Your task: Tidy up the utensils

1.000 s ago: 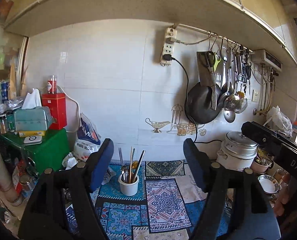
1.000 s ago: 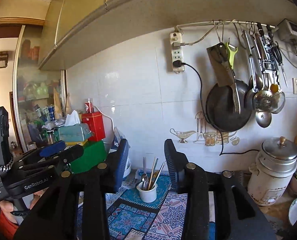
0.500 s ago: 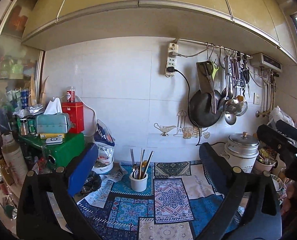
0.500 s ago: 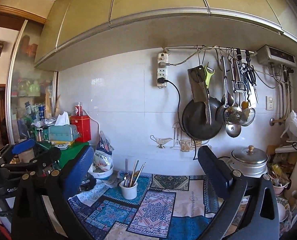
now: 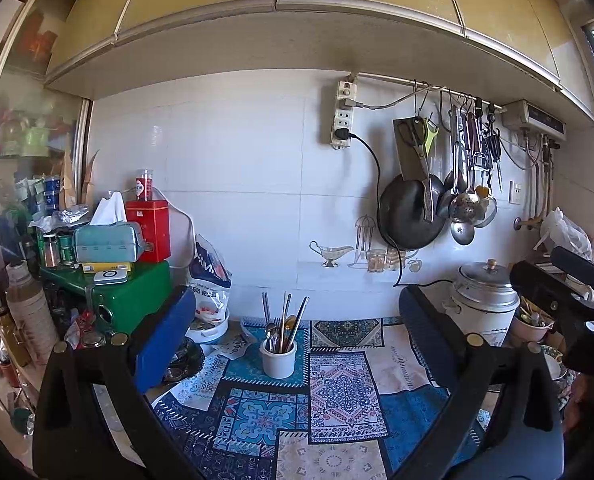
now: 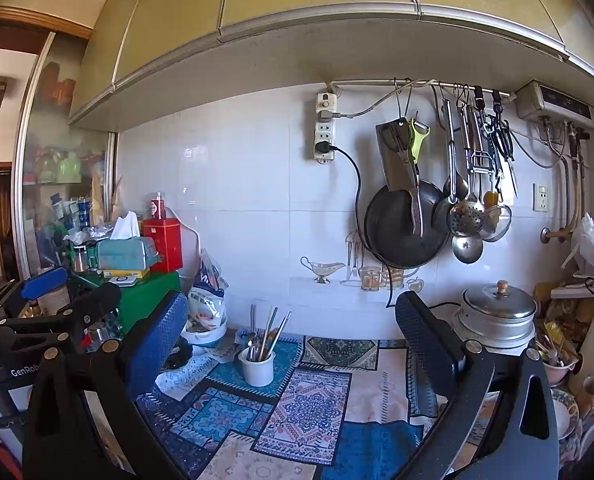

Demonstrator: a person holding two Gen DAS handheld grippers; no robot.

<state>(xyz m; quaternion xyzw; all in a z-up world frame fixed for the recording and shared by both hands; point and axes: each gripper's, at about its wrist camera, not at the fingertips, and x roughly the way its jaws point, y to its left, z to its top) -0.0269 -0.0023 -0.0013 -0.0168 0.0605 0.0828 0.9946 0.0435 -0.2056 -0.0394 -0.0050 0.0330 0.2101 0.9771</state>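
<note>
Both left tongs (image 5: 297, 320) and right tongs (image 6: 291, 320) just opened wide, empty, facing cup (image 5: 278, 360) of utensils (image 5: 283, 322) on bench (image 5: 337, 420).

Two claw cameras, side by side, facing the tiled wall.
Both look level from well back, sharing my white utensil cup (image 5: 278, 362) (image 6: 257, 367) on the worktop.

White cup (image 5: 278, 358); blue patchwork-patterned mat (image 5: 329, 396); red tin (image 5: 148, 231); green box (image 5: 137, 292); black pan (image 5: 409, 216).
</note>
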